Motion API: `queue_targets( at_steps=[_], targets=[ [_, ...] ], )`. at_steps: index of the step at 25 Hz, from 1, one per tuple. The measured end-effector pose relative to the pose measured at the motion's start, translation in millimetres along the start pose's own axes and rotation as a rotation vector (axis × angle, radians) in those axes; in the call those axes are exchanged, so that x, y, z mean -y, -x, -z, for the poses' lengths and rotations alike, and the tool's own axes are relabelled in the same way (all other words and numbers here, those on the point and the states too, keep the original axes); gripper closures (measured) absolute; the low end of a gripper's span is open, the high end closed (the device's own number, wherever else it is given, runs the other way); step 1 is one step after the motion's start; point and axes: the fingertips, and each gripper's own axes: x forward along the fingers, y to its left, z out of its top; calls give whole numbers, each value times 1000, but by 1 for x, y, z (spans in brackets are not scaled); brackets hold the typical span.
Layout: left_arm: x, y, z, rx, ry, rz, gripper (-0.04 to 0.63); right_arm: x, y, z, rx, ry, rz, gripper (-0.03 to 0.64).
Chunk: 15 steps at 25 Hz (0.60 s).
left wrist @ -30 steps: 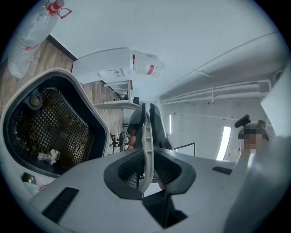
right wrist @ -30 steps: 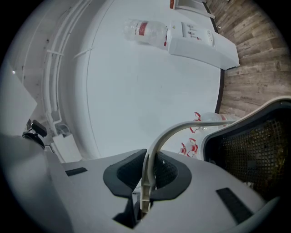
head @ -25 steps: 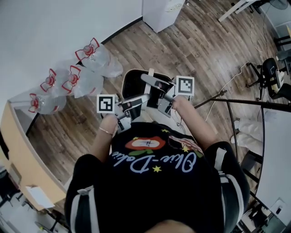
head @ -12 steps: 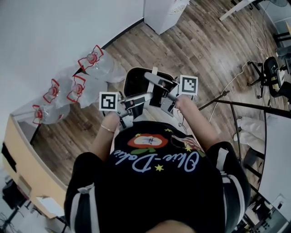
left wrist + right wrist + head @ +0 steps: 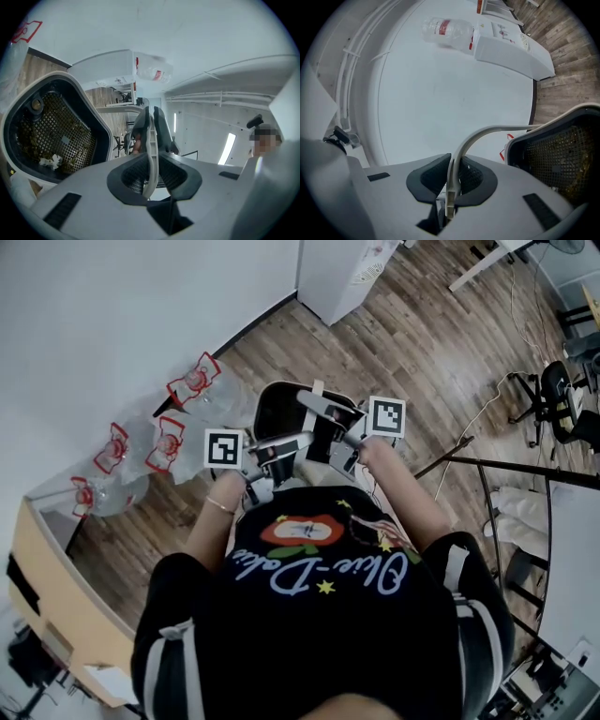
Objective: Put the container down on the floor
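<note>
The left gripper point(image 5: 151, 125) and the right gripper point(image 5: 452, 169) each clamp narrowly on the handle point(image 5: 487, 133) of the container point(image 5: 277, 413), which hangs above the floor point(image 5: 422, 343) in front of the person. The bags point(image 5: 187, 390) at left lie nearer than a second ago, and the grip looks unchanged.

Bare floor point(image 5: 422, 343) ahead — clear bottles point(image 5: 169, 442) crowd the wall point(image 5: 112, 315) at left, cables point(image 5: 487, 413) at right.
</note>
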Motion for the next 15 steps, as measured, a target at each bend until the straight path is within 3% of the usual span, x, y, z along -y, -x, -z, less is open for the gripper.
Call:
queue_targets(
  at_steps=[10,15],
  targets=[
    [-1,-2,-36,75,-22,-1,535,1,-26,-24,-70,9,-29,595],
    [-14,-15,-91,165,-24,-14,535,14,-58,-70,-163,6,-52,595]
  ],
)
